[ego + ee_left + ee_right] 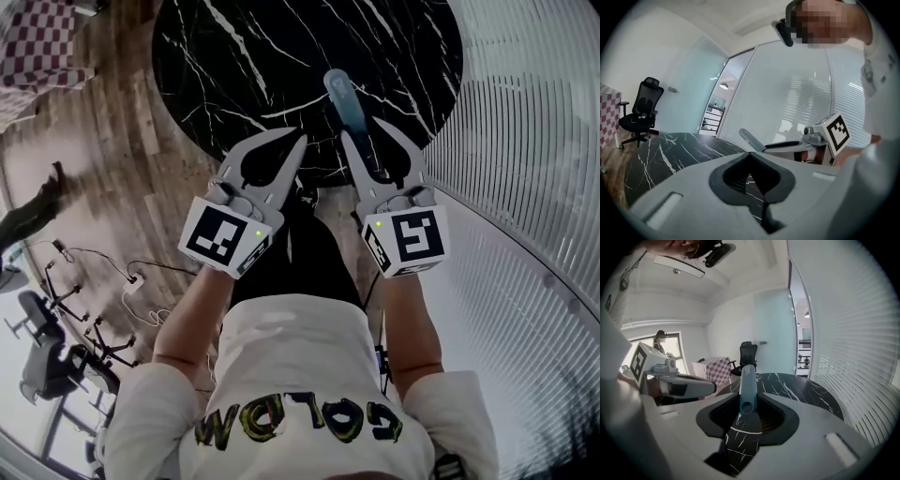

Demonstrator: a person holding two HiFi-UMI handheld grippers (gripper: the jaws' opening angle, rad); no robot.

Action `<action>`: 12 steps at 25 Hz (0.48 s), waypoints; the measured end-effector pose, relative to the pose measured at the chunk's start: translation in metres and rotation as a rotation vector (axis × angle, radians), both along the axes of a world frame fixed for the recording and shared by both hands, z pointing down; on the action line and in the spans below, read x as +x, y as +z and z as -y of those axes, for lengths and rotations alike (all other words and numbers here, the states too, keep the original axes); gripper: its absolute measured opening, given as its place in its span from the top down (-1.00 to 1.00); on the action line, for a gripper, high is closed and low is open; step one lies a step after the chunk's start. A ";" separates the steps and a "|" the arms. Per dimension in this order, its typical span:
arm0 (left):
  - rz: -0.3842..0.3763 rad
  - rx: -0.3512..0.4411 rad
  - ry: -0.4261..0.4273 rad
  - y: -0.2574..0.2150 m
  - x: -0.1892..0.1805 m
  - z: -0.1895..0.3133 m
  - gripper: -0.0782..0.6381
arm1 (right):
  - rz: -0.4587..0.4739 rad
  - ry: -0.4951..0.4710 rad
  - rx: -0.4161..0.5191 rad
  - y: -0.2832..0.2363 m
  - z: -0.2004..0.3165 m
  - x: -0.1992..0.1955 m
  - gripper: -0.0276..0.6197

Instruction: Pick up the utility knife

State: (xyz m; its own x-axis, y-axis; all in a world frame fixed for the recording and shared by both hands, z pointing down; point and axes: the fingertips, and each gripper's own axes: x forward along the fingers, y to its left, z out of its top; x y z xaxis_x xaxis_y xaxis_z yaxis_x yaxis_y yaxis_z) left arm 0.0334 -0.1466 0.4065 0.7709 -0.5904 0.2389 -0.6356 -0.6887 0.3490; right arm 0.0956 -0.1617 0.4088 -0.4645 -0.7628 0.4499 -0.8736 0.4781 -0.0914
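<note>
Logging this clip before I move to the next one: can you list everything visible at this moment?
utility knife: one, blue-grey, clamped in the right gripper, sticking out past its tips over the table
table: one, round, black marble with white veins, in front of the person
checked cloth: one, red and white, top left of the head view
office chairs: several, black, on the floor at lower left
cables: a few, dark and white, on the wooden floor
blinds: white, along the curved wall at right
shirt: one, white, on the person
left gripper: one, grey, tips together, empty
right gripper: one, grey, closed on the knife
</note>
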 end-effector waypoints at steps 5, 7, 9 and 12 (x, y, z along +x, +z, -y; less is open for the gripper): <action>0.005 0.027 0.018 -0.028 0.001 -0.010 0.78 | 0.020 0.011 0.012 -0.025 -0.007 0.001 0.51; 0.003 0.043 0.012 -0.040 -0.001 -0.010 0.78 | 0.023 0.014 0.027 -0.035 -0.007 0.001 0.51; 0.001 0.057 0.003 -0.052 -0.003 -0.008 0.78 | 0.025 0.011 0.044 -0.047 -0.006 0.000 0.51; -0.002 0.069 -0.006 -0.068 -0.005 -0.011 0.78 | 0.022 -0.002 0.068 -0.068 -0.010 -0.001 0.51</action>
